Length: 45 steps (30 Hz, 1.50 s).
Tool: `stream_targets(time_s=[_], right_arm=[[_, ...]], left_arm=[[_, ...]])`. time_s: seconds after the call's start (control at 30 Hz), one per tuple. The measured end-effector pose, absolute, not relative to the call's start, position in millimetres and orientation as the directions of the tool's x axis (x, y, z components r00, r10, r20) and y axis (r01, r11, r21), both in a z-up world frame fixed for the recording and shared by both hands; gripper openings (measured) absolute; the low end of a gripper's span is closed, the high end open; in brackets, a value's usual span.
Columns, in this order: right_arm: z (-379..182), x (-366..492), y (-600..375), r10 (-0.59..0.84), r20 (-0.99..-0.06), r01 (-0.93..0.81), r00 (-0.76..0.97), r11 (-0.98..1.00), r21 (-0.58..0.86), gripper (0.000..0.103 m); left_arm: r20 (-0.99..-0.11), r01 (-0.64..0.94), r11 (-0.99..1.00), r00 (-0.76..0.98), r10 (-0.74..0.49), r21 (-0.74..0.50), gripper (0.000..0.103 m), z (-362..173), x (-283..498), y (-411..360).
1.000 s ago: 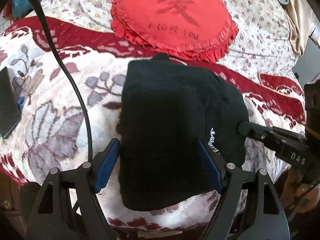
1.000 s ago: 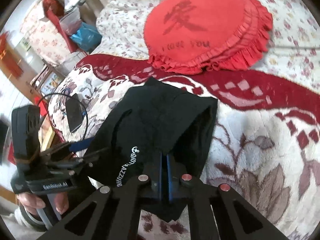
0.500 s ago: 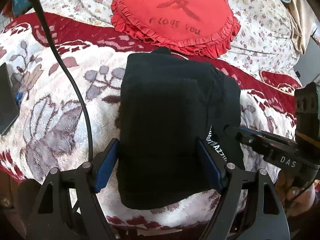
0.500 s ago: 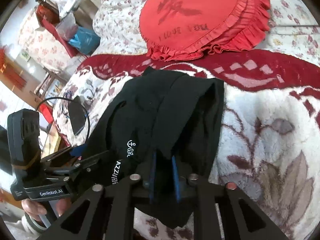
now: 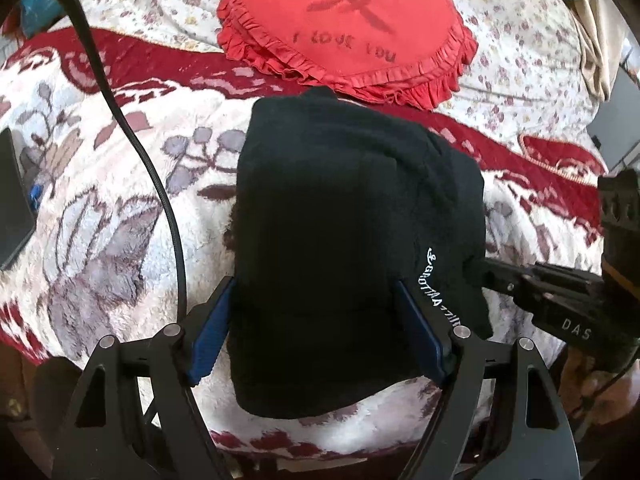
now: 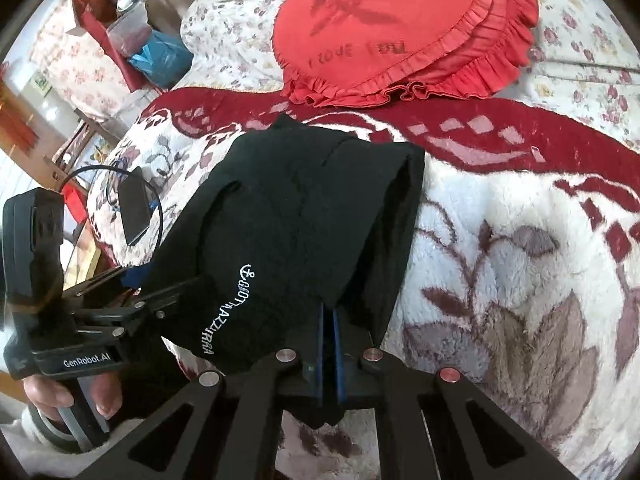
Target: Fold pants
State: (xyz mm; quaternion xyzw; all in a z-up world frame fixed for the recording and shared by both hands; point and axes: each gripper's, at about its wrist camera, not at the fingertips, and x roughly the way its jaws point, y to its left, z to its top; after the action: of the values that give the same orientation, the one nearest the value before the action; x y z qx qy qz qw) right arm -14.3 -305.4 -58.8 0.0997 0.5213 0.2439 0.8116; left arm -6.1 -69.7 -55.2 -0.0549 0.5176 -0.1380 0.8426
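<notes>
We see the black pants (image 5: pixel 344 248) folded into a thick, roughly rectangular bundle lying on a plush floral blanket (image 5: pixel 112 216) spread over the bed. The fabric is matte and dark, so its inner creases are hard to read, but from the right wrist view (image 6: pixel 296 216) we can make out several stacked layers and a folded edge standing open along the right side. A line of white embroidered lettering (image 6: pixel 224 312) runs along the near right portion of the bundle.

Our left tool (image 5: pixel 312 332) has its blue-padded fingers (image 5: pixel 208 332) spread wide, straddling the near end of the bundle; whether the pads press the cloth we cannot tell. Our right tool (image 6: pixel 328 320) is pinched together on a fold of the pants at the bundle's near right edge, with black cloth caught between its blue pads.

Beyond the pants, a red ruffled heart-shaped cushion (image 5: pixel 348 28) rests on a floral quilt (image 5: pixel 520 48), just past the bundle's far edge. A black cable (image 5: pixel 132 136) curves across the blanket to the left, and a dark flat device (image 5: pixel 12 204) lies near the left margin. A hand (image 6: pixel 68 392) grips the left tool's handle.
</notes>
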Motion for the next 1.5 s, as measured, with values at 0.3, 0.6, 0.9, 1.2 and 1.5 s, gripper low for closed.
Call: stream_targets(time_s=[0.3,0.6,0.9,1.2,1.5], right_arm=[[-30.9,-12.1,-326.1,0.523,-0.738,-0.232,0.427,0.852,0.469,0.073],[-60.4,0.9,-321.4,0.539,-0.751,-0.178,0.381,0.840,0.513,0.073],[-70.6,14.1,-325.3,0.547,-0.742,-0.194,0.388,0.835,0.515,0.074],[-73.8,19.6,-318.4,0.586,-0.702,-0.256,0.404,0.809,0.528,0.090],[-74.7,18.3,-306.3,0.570,-0.702,-0.301,0.428,0.822,0.484,0.092]], left_arm=[[-0.817,0.130,0.959,0.502,-0.284,-0.254,0.079,-29.0,4.3,-48.0],[-0.821,0.136,0.950,0.480,-0.310,-0.280,0.079,-41.0,17.2,-50.2],[-0.824,0.152,0.934,0.441,-0.356,-0.322,0.080,-56.2,34.8,-55.0],[-0.838,0.166,0.920,0.379,-0.393,-0.356,0.088,-72.7,45.2,-65.0],[-0.859,0.218,0.922,0.344,-0.378,-0.319,0.098,-78.0,41.9,-75.4]])
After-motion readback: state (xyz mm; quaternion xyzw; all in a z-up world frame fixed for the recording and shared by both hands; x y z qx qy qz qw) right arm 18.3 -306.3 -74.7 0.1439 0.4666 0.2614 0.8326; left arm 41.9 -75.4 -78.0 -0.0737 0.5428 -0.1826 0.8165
